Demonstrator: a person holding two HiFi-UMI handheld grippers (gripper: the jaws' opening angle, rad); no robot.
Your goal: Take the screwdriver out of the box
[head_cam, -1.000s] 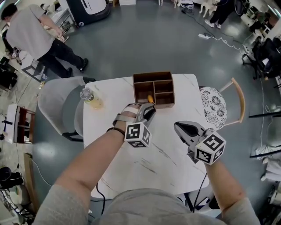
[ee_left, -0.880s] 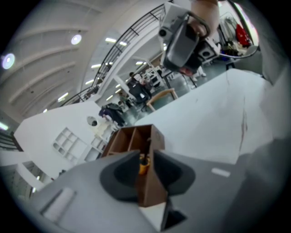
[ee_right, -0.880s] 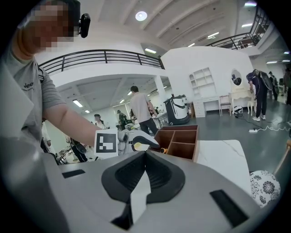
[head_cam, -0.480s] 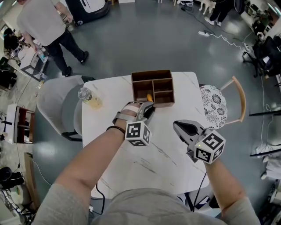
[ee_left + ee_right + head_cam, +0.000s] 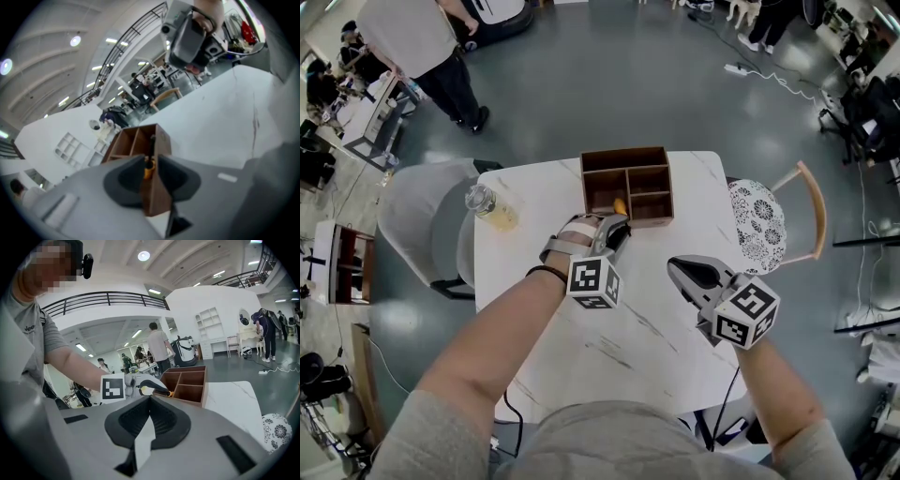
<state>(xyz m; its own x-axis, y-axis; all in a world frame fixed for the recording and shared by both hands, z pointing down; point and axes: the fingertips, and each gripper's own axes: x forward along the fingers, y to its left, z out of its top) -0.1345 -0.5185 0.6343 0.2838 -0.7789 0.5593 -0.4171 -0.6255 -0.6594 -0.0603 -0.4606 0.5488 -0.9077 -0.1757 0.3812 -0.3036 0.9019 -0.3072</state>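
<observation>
The screwdriver (image 5: 621,207) is found in the left-hand compartment of the box (image 5: 626,156), close to the near wall. Its orange handle is pinched between the fingers (image 5: 174,177) of the left gripper (image 5: 616,225), which are drawn almost together over that near wall. Beyond the handle, a dark shaft is seen running further into the box. The right gripper (image 5: 682,269) is held over the desk (image 5: 666,349), nearer than the box and to its right. Its fingers (image 5: 167,420) are pressed together at the tips, and nothing is held between them. Most of the handle is covered by the left fingers, and the screwdriver's tip cannot be made out.
</observation>
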